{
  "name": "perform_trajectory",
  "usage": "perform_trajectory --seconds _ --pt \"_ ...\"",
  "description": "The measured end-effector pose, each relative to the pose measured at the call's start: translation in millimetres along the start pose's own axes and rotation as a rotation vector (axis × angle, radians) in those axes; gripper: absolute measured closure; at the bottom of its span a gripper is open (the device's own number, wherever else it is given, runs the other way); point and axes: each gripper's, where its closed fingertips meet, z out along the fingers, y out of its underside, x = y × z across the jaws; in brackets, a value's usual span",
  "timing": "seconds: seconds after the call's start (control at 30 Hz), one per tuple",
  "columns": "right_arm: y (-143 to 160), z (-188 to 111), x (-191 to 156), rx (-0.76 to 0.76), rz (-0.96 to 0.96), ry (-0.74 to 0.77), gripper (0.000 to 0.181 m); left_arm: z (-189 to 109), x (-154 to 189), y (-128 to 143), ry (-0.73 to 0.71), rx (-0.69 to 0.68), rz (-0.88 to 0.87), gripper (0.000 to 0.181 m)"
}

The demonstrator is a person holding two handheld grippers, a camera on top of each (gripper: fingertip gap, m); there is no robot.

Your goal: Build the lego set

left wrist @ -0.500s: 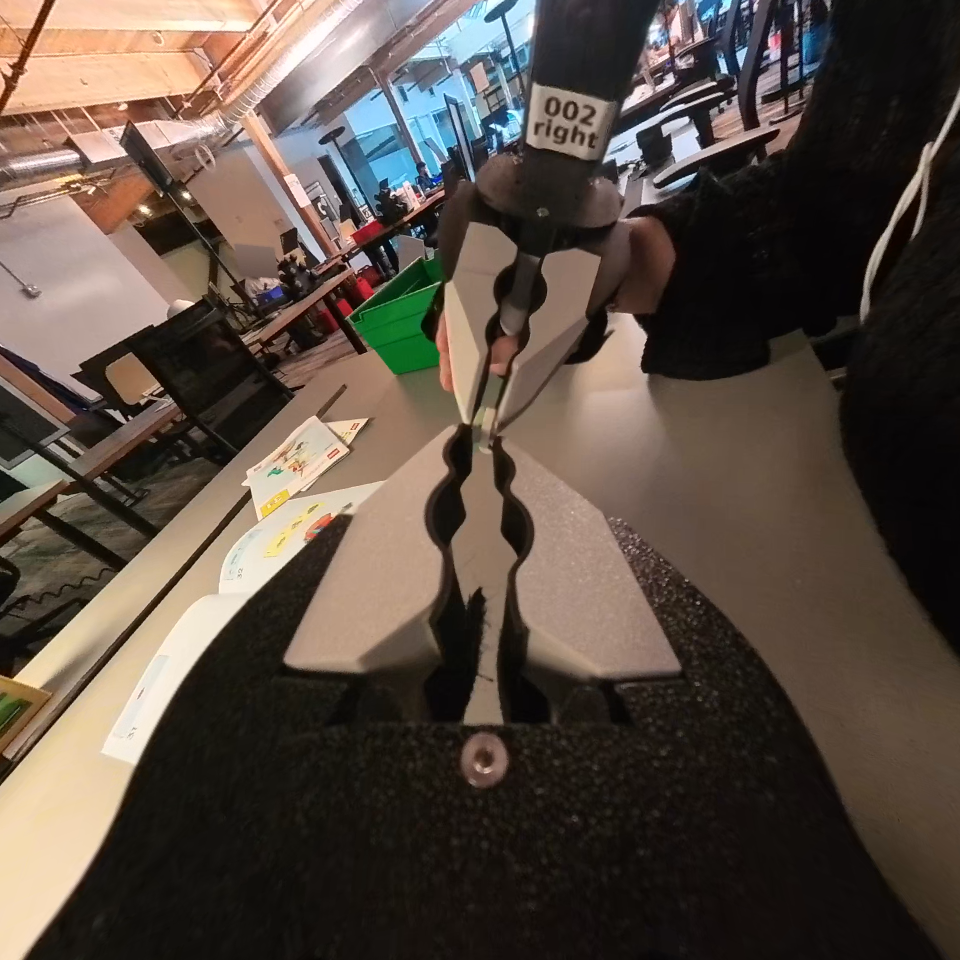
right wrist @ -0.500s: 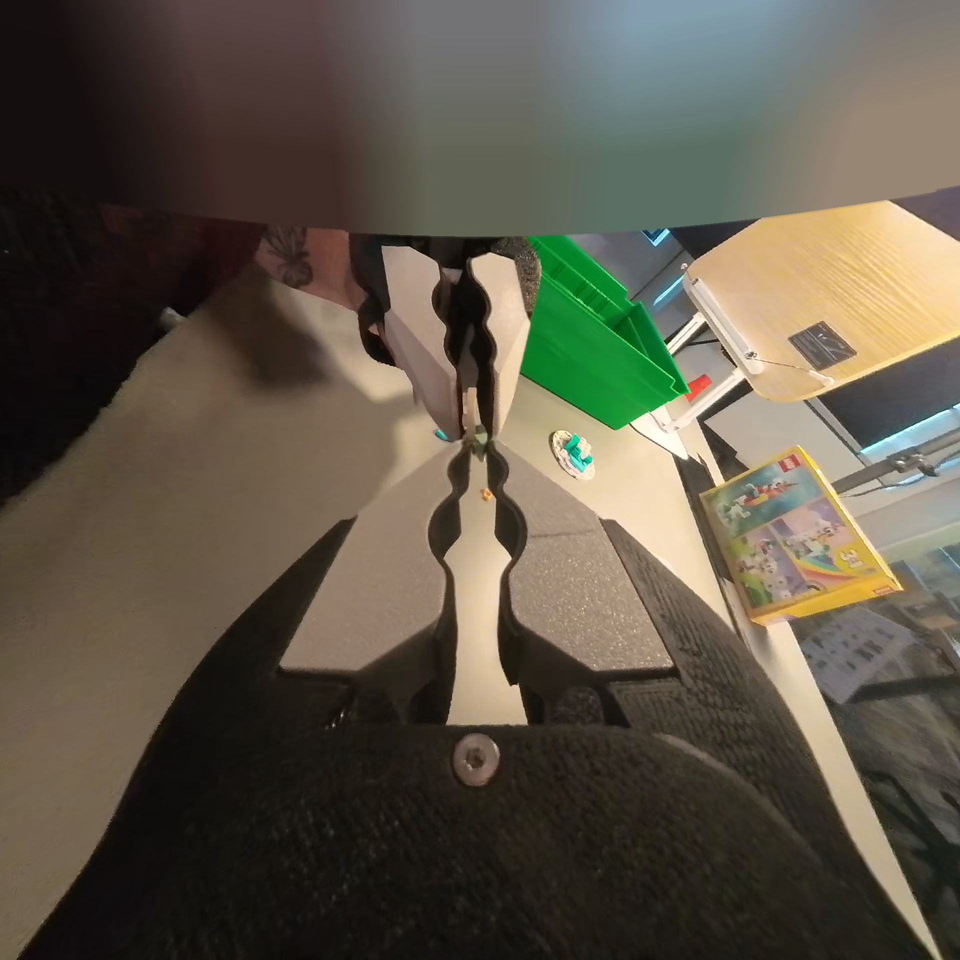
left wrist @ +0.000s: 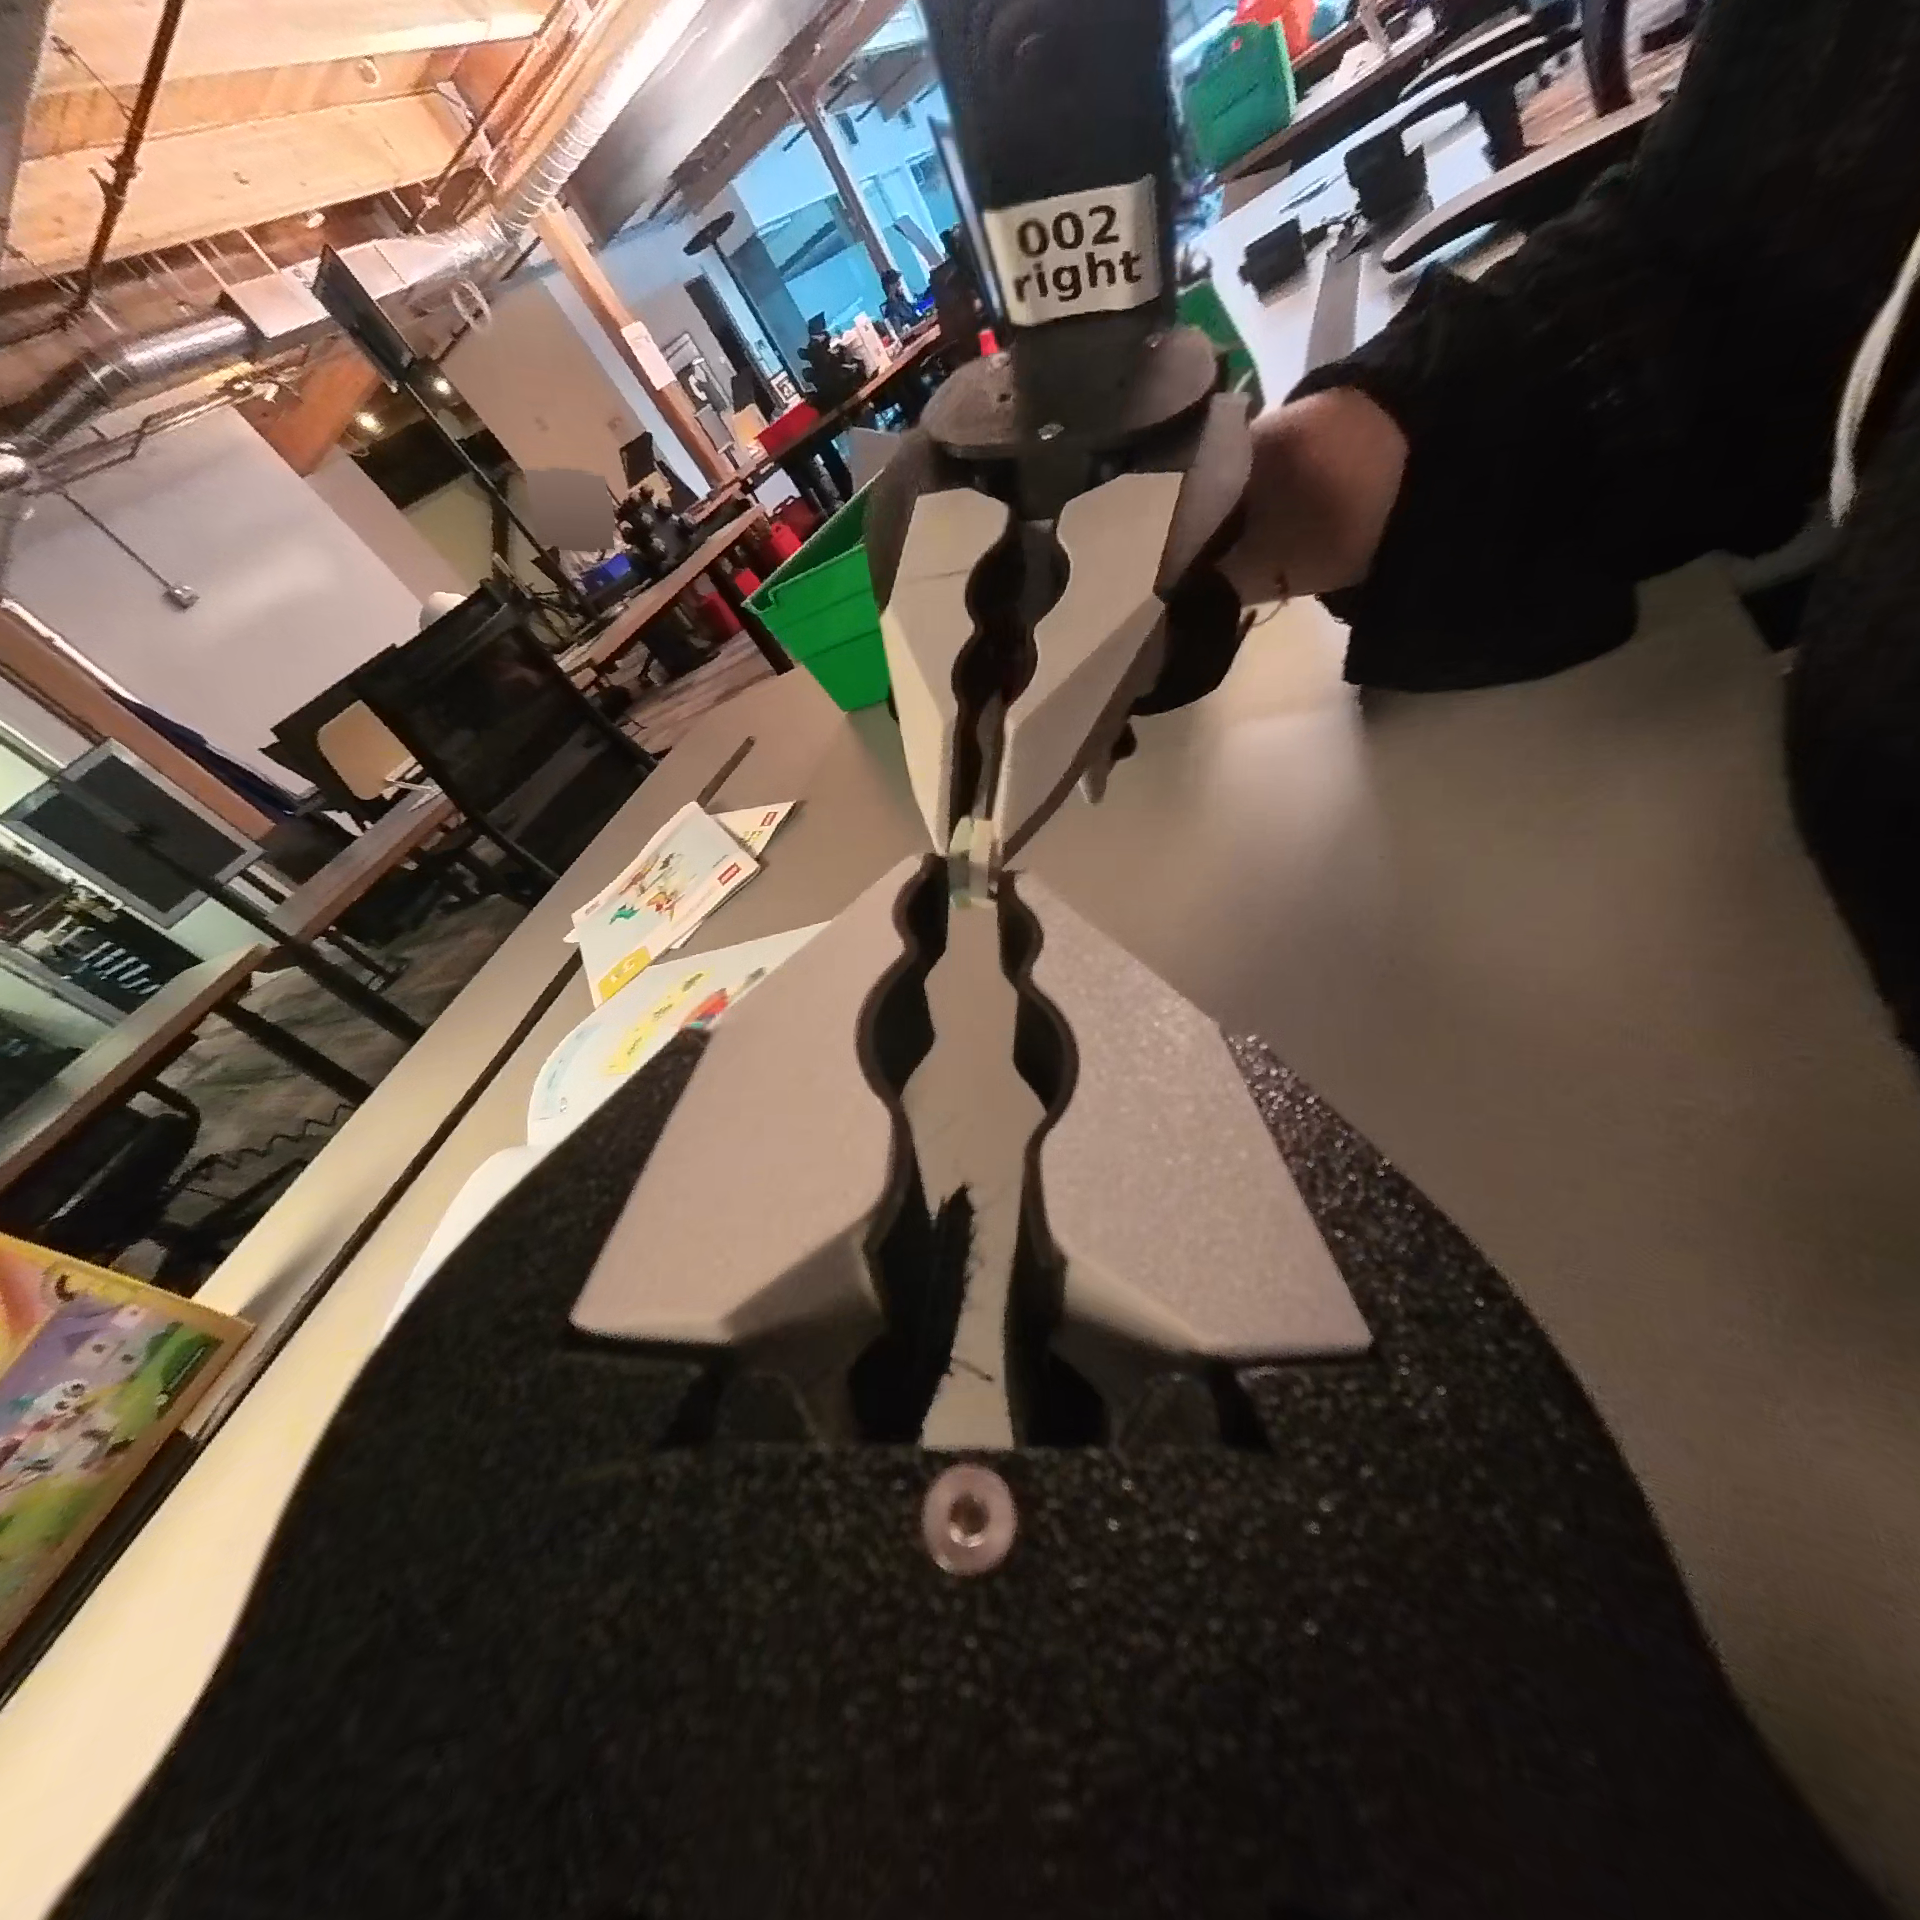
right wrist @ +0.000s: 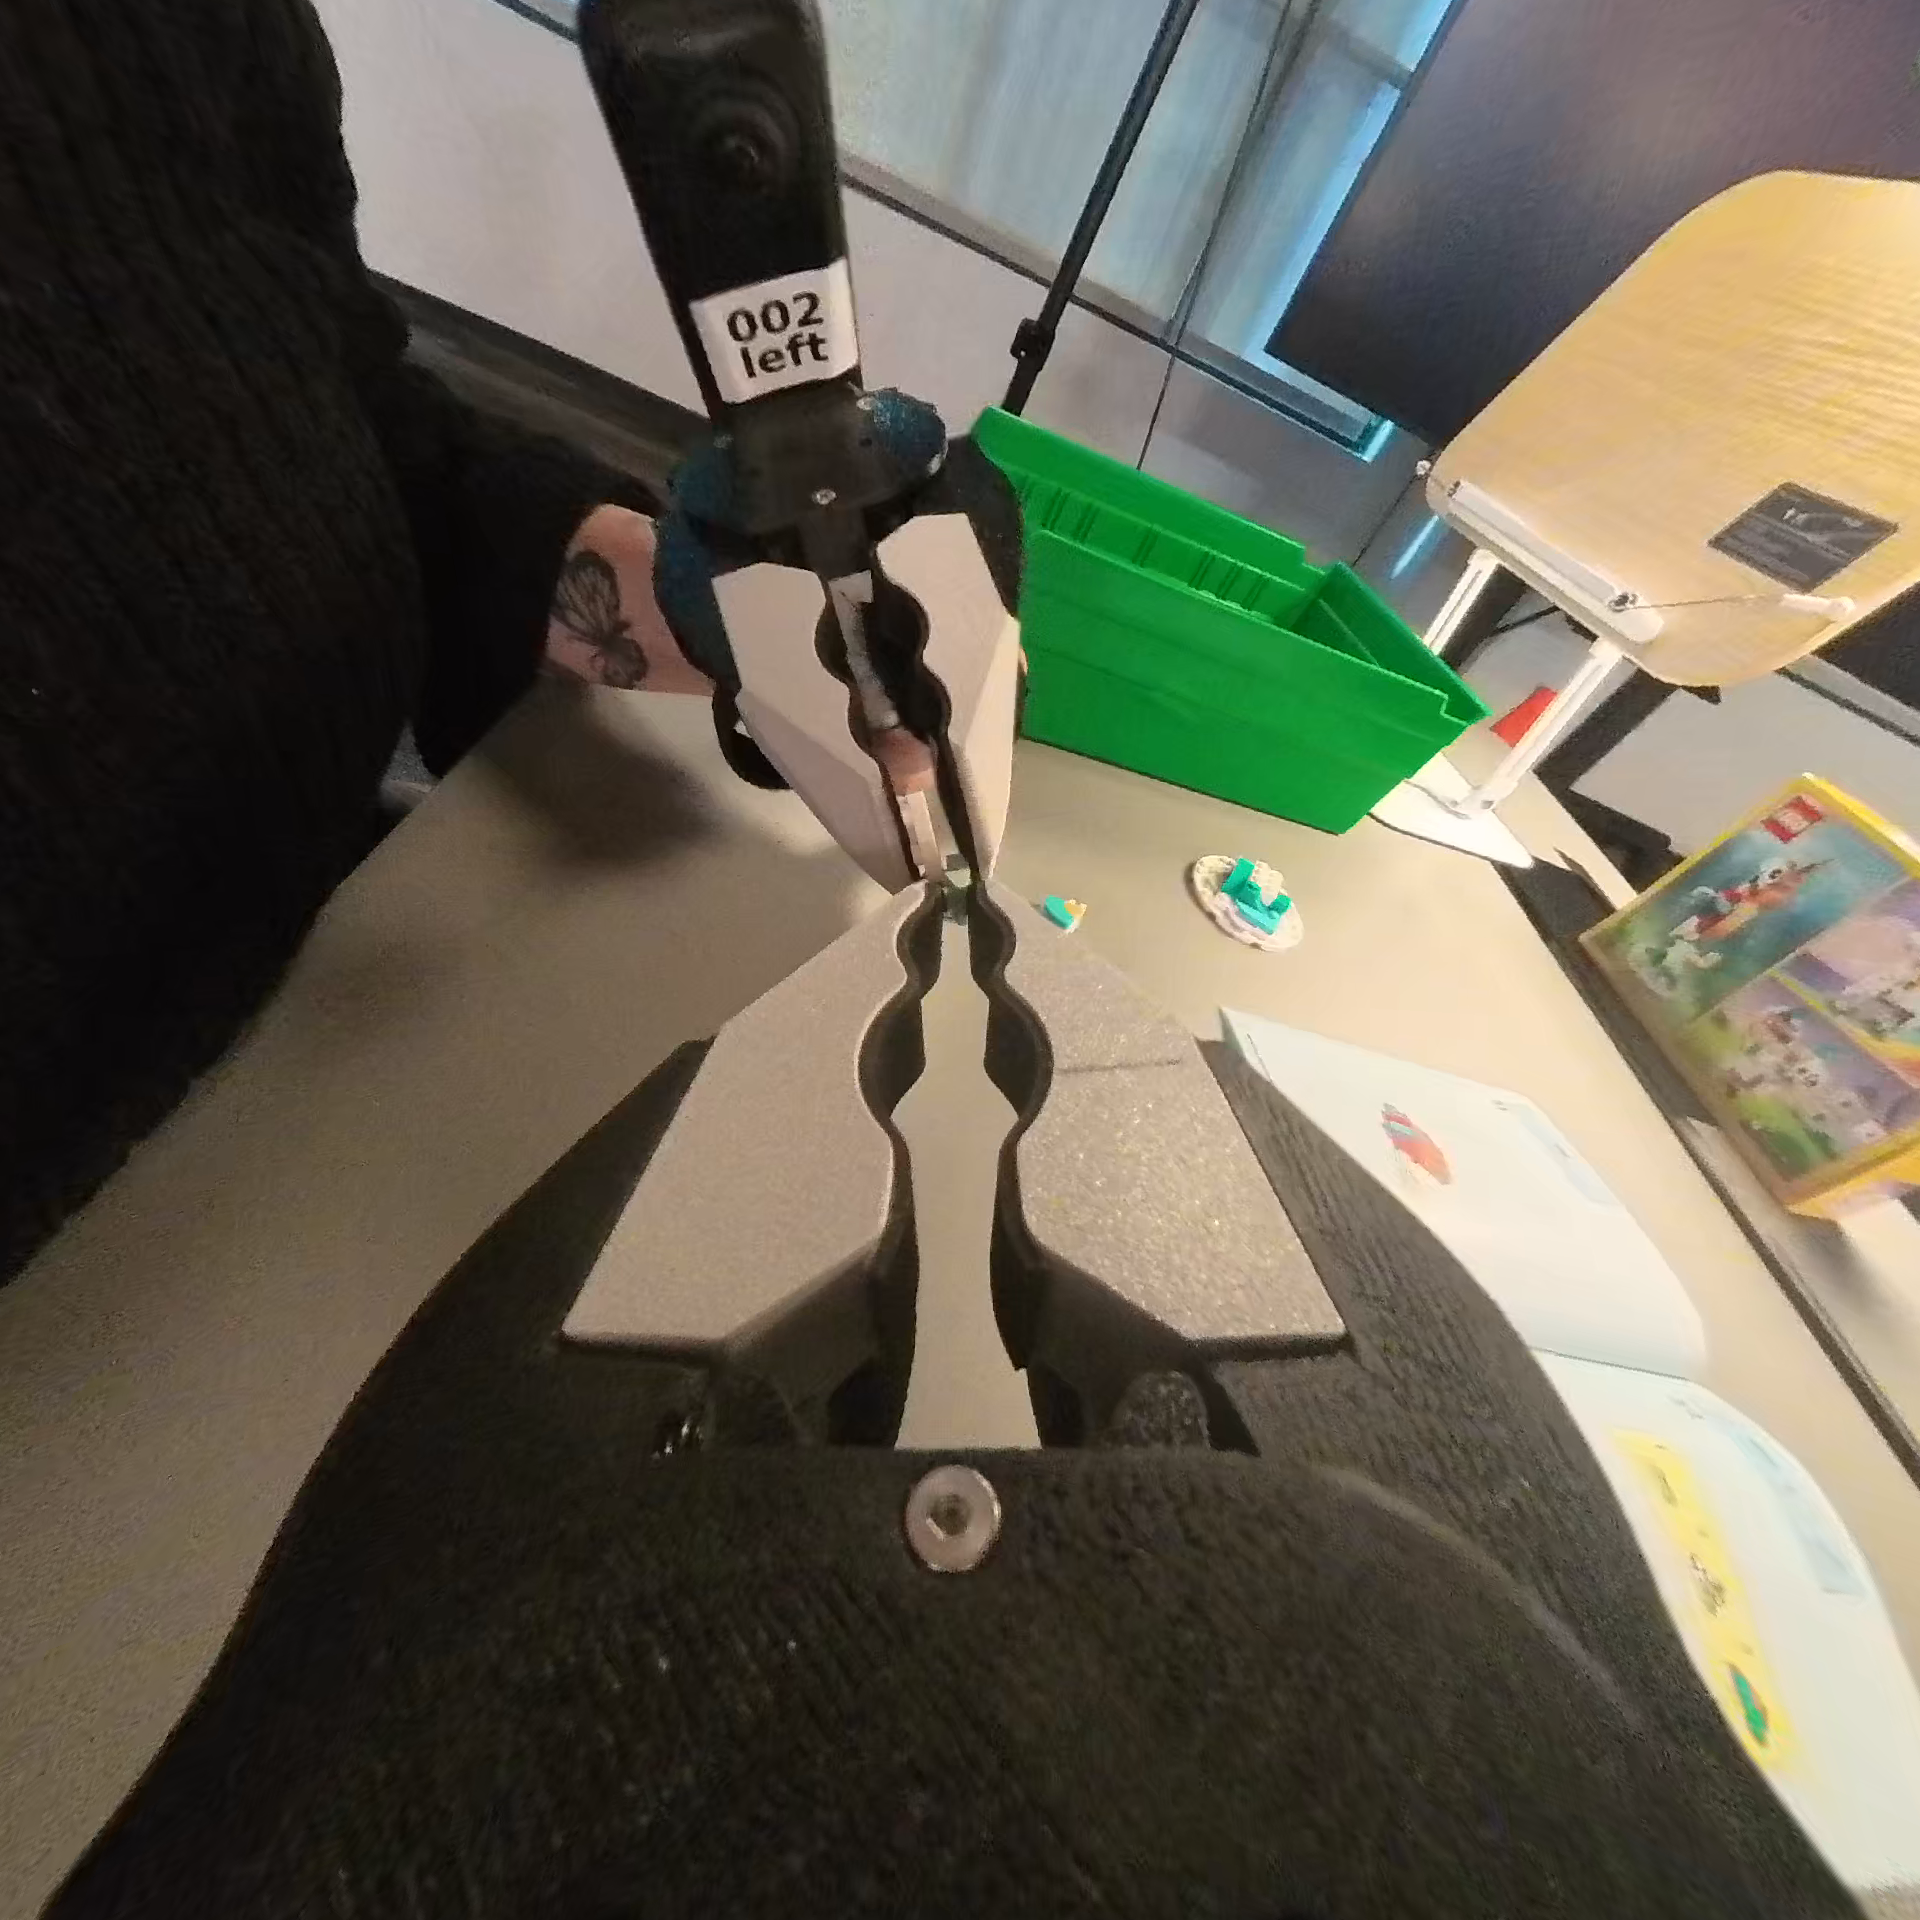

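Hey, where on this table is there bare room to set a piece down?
Bare grey table lies between the sleeve and the meeting grippers. Another open strip runs between the green bin and the open booklet, near the small round build. The edge by the yellow box is crowded.

Green bin (right wrist: 1226,665), grey tools (right wrist: 951,904).

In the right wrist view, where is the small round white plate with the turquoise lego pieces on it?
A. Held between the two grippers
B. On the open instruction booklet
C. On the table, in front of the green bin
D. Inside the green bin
C: the round plate lies on the bare table, apart from the green bin behind it and from the booklet.
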Motion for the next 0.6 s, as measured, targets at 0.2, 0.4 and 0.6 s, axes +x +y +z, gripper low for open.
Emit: perform_trajectory --seconds 0.2,0.4,0.6 --pt "3.2 0.5 1.9 -0.018 -0.002 0.009 0.178 2.0 -1.3 4.6 -0.021 -0.043 0.036 0.173" --pt "4.9 -1.3 -1.5 -0.047 -0.136 0.018 0.178 3.8 3.4 5.7 0.006 -0.063 0.053 0.174" --pt "2.2 -5.6 -11.4 -0.031 -0.233 -0.025 0.179 4.6 14.2 1.7 0.094 -0.027 -0.026 0.174"
